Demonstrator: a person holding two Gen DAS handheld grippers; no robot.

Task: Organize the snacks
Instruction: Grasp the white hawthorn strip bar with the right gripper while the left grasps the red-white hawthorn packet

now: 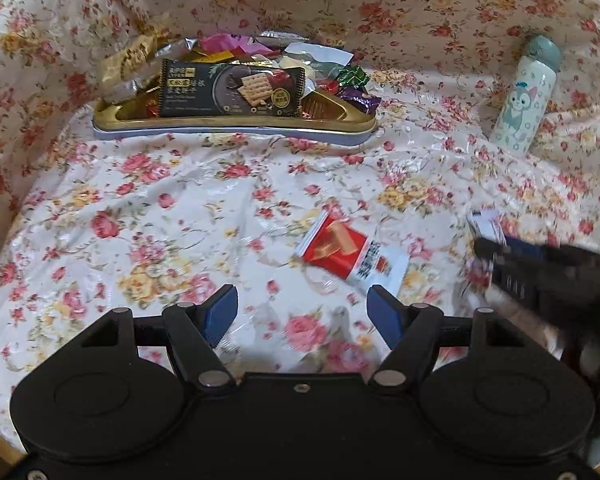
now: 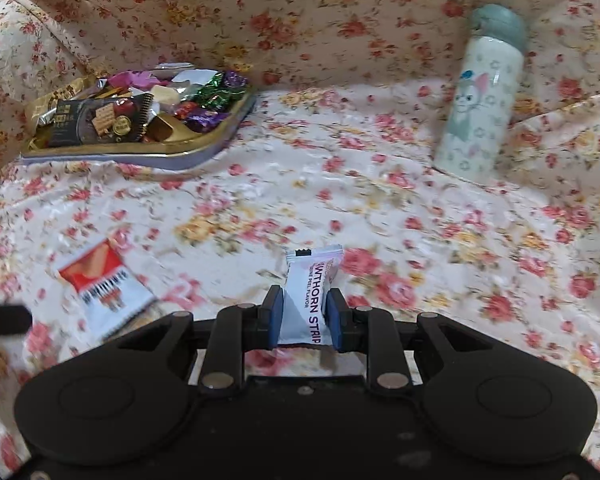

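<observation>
A gold tin tray [image 1: 228,125] at the back left holds several wrapped snacks, with a dark cracker pack [image 1: 230,88] on top; the tray also shows in the right wrist view [image 2: 140,156]. A red and white snack packet [image 1: 350,254] lies on the floral cloth just ahead of my open, empty left gripper [image 1: 303,316]; it also shows in the right wrist view [image 2: 108,290]. My right gripper [image 2: 303,316] is shut on a white hawthorn strip packet [image 2: 306,296] and holds it above the cloth. The right gripper shows blurred in the left wrist view [image 1: 496,256].
A pale bottle with a cartoon print and a grey-green cap [image 2: 480,96] leans against the cloth at the back right; it also shows in the left wrist view [image 1: 526,94]. The floral cloth [image 1: 160,216] covers the surface and rises behind.
</observation>
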